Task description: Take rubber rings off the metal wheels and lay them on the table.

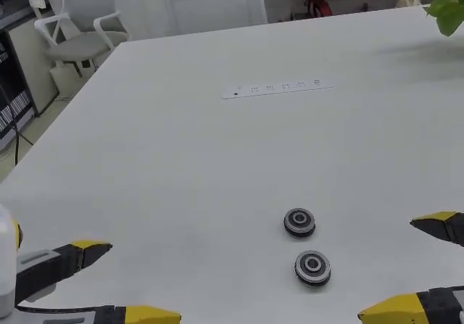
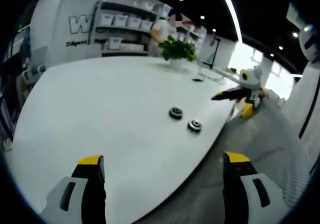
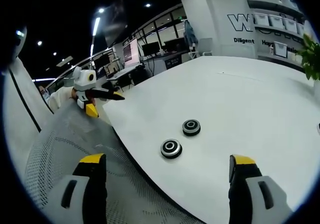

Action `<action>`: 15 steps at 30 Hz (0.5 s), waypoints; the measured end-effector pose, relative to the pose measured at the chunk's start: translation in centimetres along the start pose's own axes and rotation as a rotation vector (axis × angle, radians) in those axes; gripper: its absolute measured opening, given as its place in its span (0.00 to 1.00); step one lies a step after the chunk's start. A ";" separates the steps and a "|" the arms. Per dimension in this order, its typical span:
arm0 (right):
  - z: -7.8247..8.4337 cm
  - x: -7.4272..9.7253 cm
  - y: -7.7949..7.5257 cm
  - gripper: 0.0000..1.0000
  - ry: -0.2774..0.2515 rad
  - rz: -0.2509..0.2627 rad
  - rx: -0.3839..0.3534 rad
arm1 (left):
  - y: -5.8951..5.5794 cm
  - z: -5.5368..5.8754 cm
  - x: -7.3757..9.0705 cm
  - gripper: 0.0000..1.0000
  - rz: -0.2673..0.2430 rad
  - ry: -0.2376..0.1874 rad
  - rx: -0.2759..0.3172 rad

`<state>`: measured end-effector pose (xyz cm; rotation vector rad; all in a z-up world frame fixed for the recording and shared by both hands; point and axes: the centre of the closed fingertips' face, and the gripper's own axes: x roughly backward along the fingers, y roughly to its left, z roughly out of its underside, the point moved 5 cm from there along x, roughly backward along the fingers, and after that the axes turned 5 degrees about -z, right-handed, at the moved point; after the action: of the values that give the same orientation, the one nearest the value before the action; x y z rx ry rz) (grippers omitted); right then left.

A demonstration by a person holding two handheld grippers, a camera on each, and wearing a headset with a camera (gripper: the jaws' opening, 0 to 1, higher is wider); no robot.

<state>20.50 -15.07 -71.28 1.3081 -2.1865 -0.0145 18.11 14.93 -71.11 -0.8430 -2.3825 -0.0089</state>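
The left claw (image 1: 119,280) hangs at 7 o'clock in the head view, its jaws spread wide with nothing between them. Its own view shows the same broad gap (image 2: 162,161) over the near edge of the tabletop (image 1: 217,164). The right claw (image 1: 415,264) sits at 4 o'clock, equally wide and empty, and its own view (image 3: 165,160) looks in over the same edge from the other side. Each claw is well apart from the wheels and touches nothing. Between the two claws, at about 5 o'clock from the middle of the head view, the two wheels lie flat on the tabletop, near each other but not touching. The near wheel (image 1: 312,267) is closest to the person, and the far wheel (image 1: 299,222) lies at 11 o'clock of it. From the left claw the pair shows at 12 to 1 o'clock (image 2: 194,126) (image 2: 175,113), and from the right claw at about 12 o'clock (image 3: 171,148) (image 3: 191,127). Each wheel has a bright hub inside a dark outer band, which I take to be the rings (image 1: 298,270), still seated. By that reading the task has barely begun: both rings are still to be pulled off and laid down, and the nearer wheel seems the likely first reach.
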 end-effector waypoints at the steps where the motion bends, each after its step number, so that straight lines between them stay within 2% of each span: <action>1: 0.0 0.0 0.0 0.99 -0.003 0.002 0.000 | 0.0 0.0 0.0 1.00 0.002 0.000 -0.001; 7: 0.0 0.2 -0.3 1.00 -0.011 0.018 -0.008 | -0.2 -0.1 0.0 1.00 0.006 -0.004 -0.009; 10: 0.0 0.2 -0.2 1.00 -0.013 0.008 -0.010 | -0.2 -0.2 0.1 1.00 0.011 -0.010 -0.011; 12: 0.0 0.5 -0.5 1.00 0.006 0.026 0.026 | -0.4 -0.1 0.1 1.00 0.021 -0.002 -0.019; 15: -0.1 0.6 -0.5 1.00 0.003 0.027 0.032 | -0.7 -0.2 0.2 1.00 0.037 0.015 -0.076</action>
<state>20.68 -15.80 -71.03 1.2952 -2.2093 0.0327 17.66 14.41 -70.70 -0.9198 -2.3645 -0.0916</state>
